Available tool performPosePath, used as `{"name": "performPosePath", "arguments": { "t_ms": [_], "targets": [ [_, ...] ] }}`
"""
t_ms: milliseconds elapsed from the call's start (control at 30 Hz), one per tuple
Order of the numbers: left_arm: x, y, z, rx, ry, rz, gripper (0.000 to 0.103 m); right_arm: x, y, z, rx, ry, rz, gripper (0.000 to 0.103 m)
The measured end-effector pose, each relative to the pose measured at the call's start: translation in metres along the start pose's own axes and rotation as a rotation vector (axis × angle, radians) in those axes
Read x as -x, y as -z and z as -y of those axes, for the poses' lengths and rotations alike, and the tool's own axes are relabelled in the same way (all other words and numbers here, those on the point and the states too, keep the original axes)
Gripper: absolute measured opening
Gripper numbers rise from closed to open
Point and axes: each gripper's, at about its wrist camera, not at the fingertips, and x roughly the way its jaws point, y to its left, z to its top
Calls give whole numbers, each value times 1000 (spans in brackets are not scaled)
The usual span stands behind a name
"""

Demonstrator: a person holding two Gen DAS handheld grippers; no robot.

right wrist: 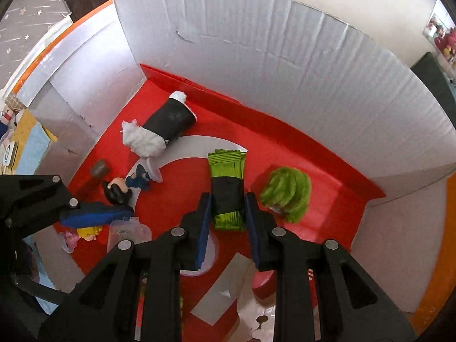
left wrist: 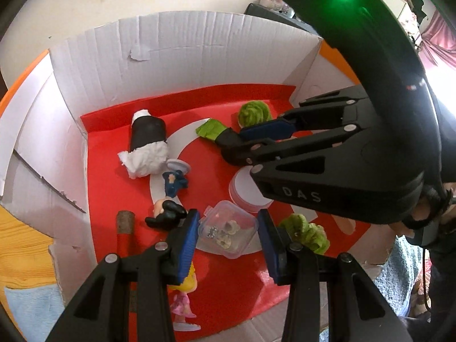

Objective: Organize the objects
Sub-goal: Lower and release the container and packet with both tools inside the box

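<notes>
My right gripper (right wrist: 226, 213) has its jaws closed on the black band around a small bundle of green foil sachets (right wrist: 227, 188), low over the red floor of a white cardboard box (right wrist: 285, 57); the bundle looks light, soft and crinkly, so the band is probably the firmest hold. My left gripper (left wrist: 228, 245) clasps a small clear plastic lidded box of trinkets (left wrist: 228, 232) by its two sides; it looks rigid, light and likely slippery.
</notes>
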Motion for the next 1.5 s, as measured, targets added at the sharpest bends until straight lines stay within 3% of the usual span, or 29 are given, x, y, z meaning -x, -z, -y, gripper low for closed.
{"name": "performPosePath", "arguments": {
  "t_ms": [1500],
  "targets": [
    [12, 36, 33, 1, 22, -6, 44, 21, 31, 12, -27, -10, -6, 23]
  ]
}}
